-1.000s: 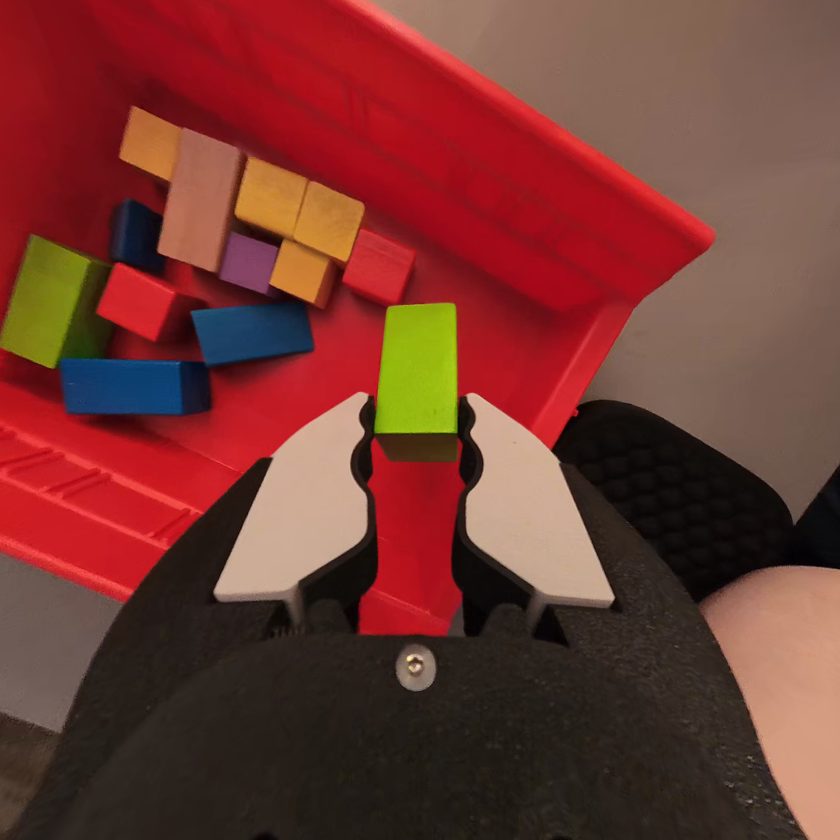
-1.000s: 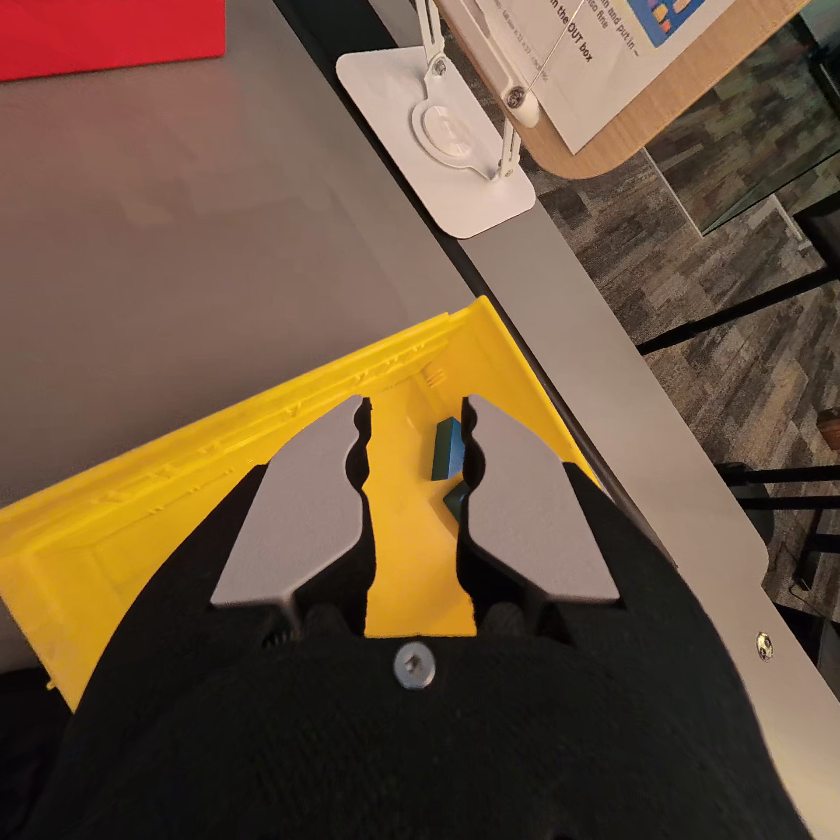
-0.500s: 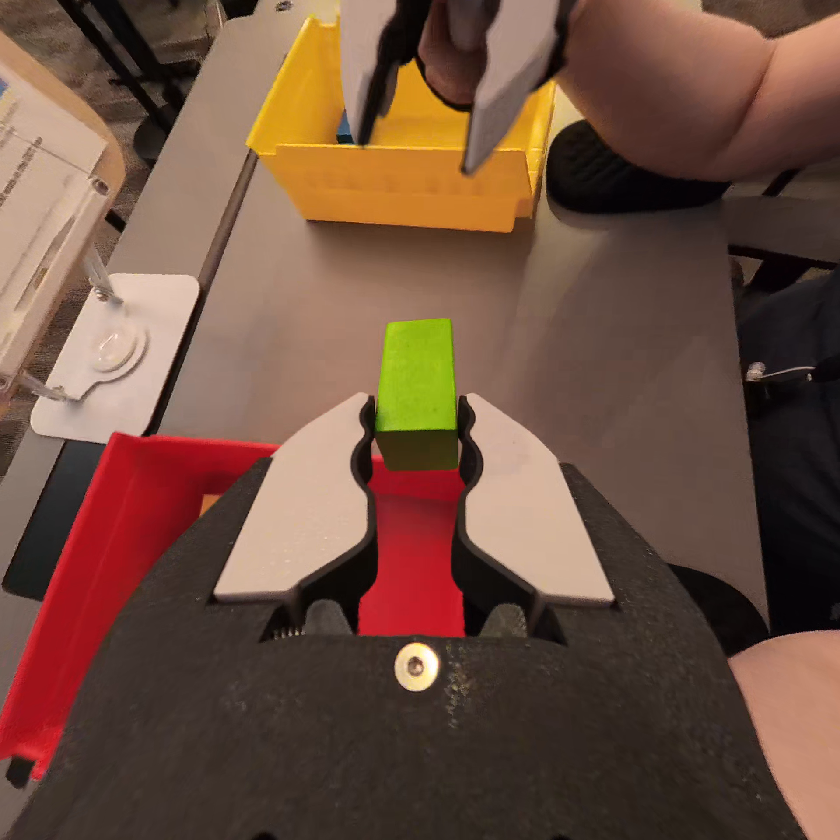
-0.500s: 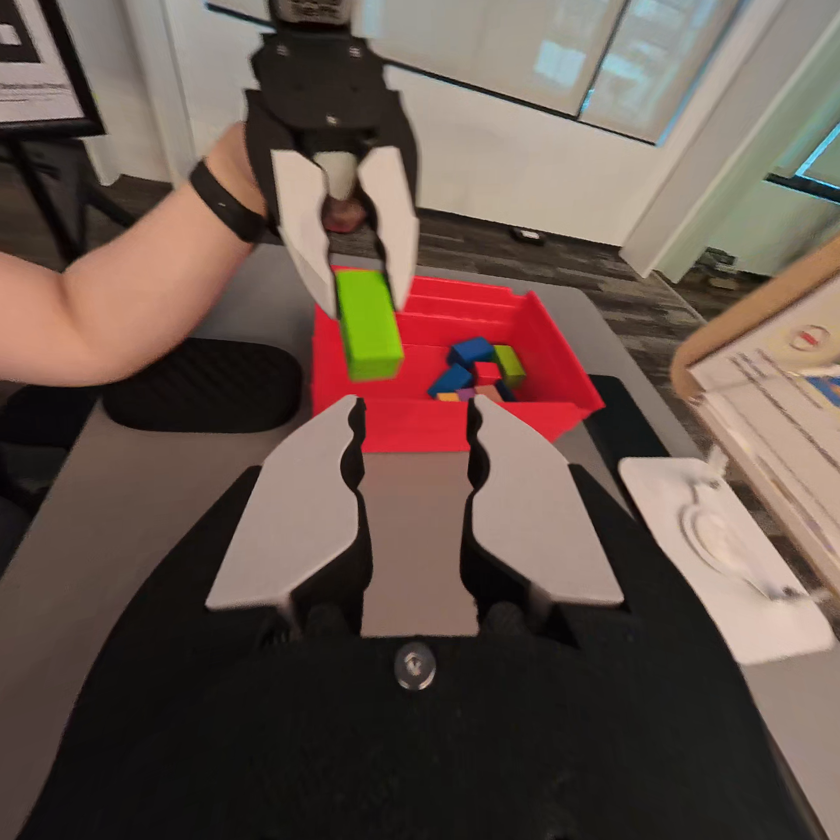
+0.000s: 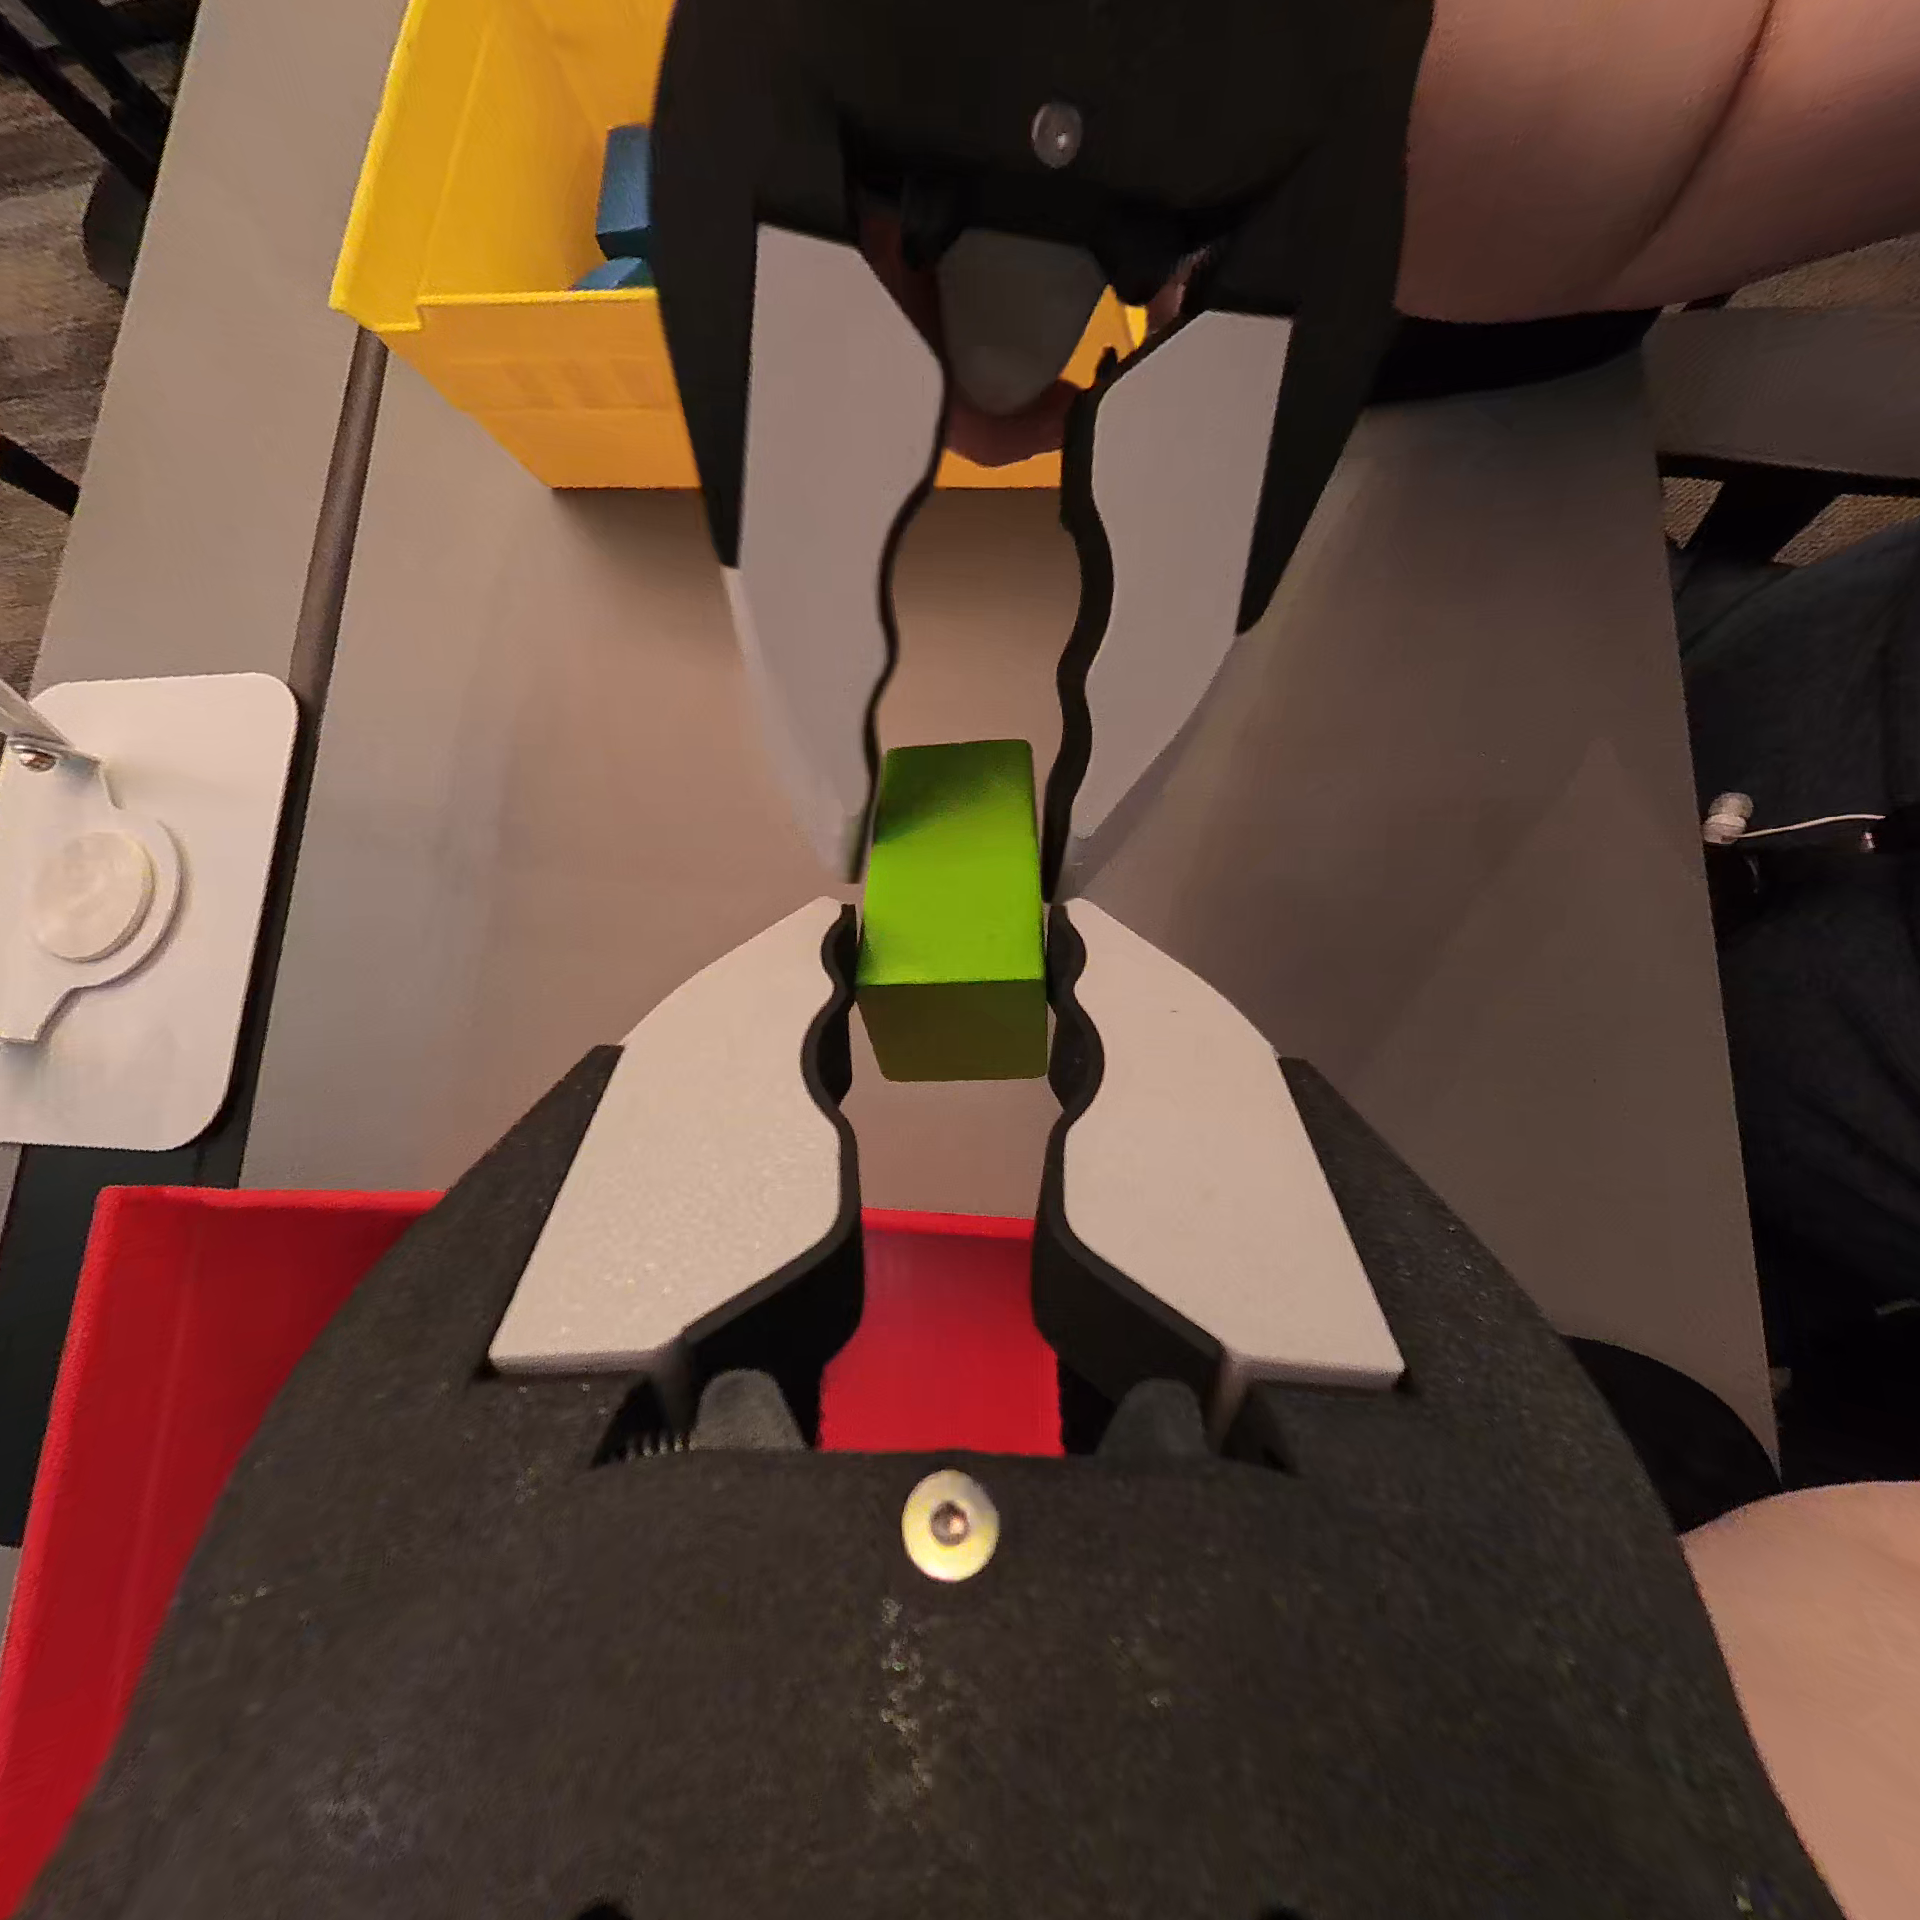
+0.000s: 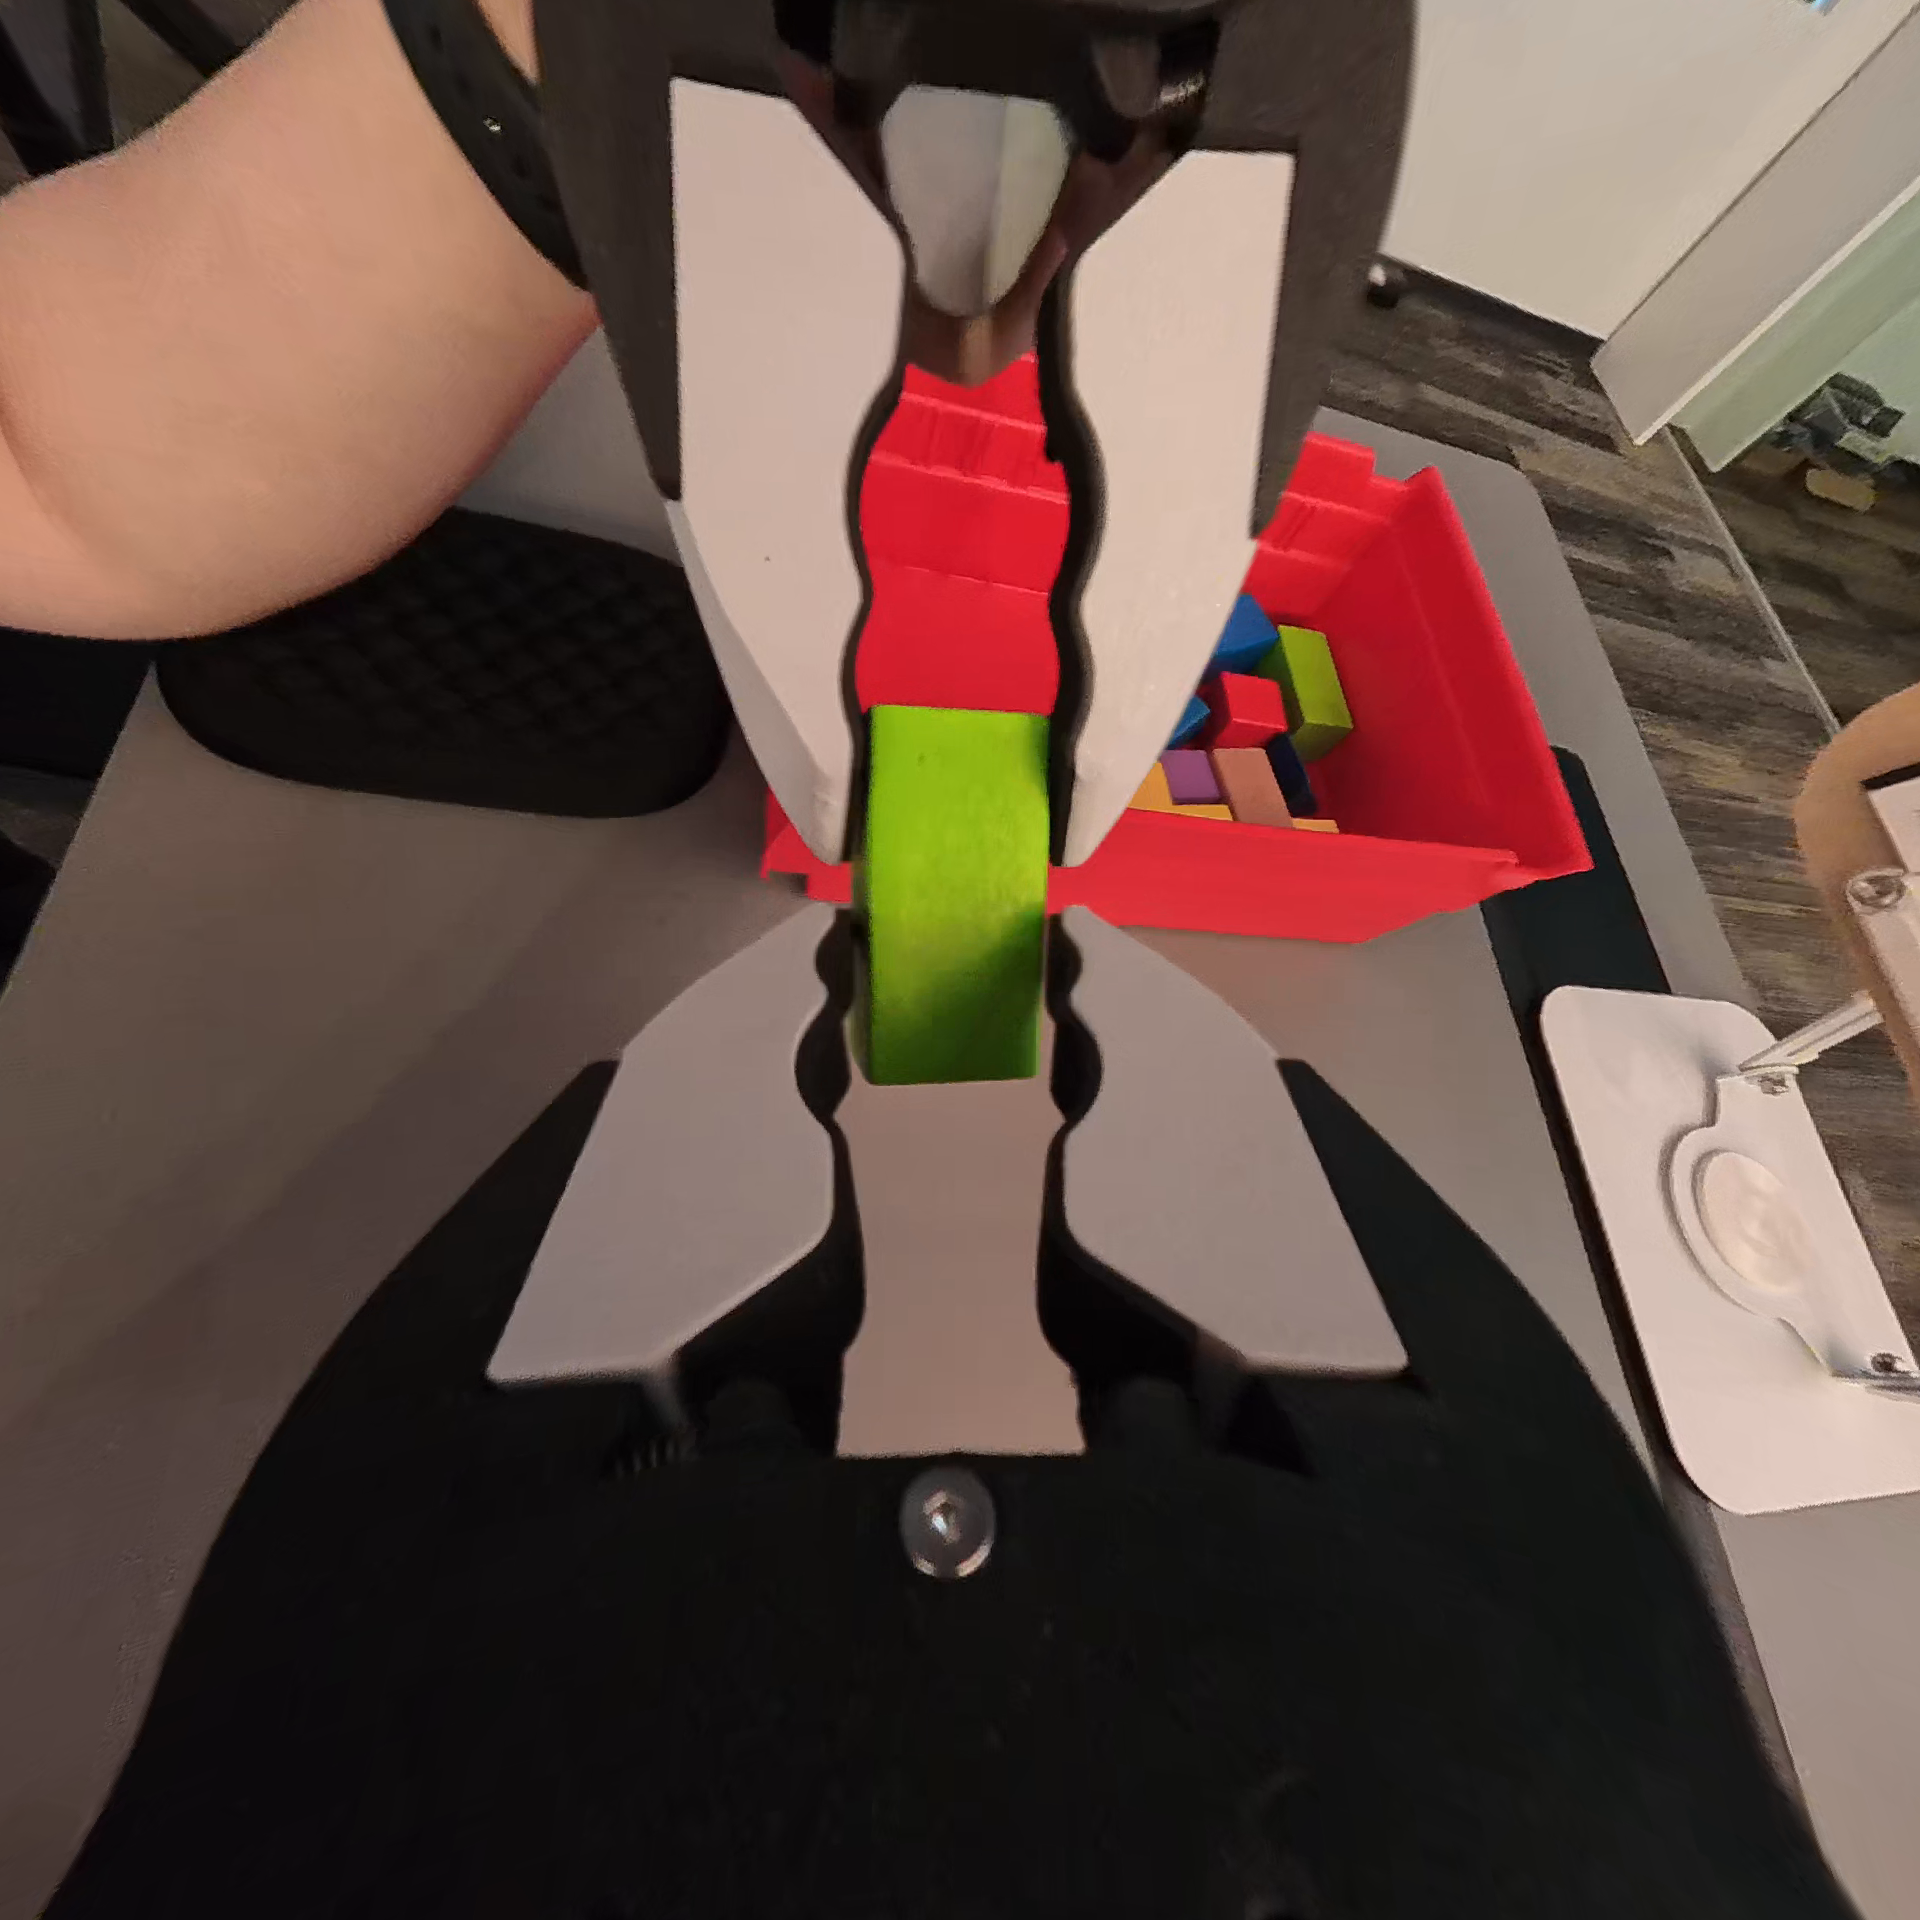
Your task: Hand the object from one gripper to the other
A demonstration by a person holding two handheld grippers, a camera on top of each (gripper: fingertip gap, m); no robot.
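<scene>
The left tool (image 5: 951,914) grips one end of the green block (image 5: 951,904), held in the air above the middle of the grey bench (image 5: 520,727). The right tool (image 6: 951,935) meets it tip to tip, its fingers (image 6: 707,1143) flanking the block's other end; whether they press on it I cannot tell. Behind the left tool, a red bin (image 6: 1434,665) of coloured blocks (image 6: 1247,748) sits at one end of the bench. A yellow bin (image 5: 499,312) sits at the far end.
</scene>
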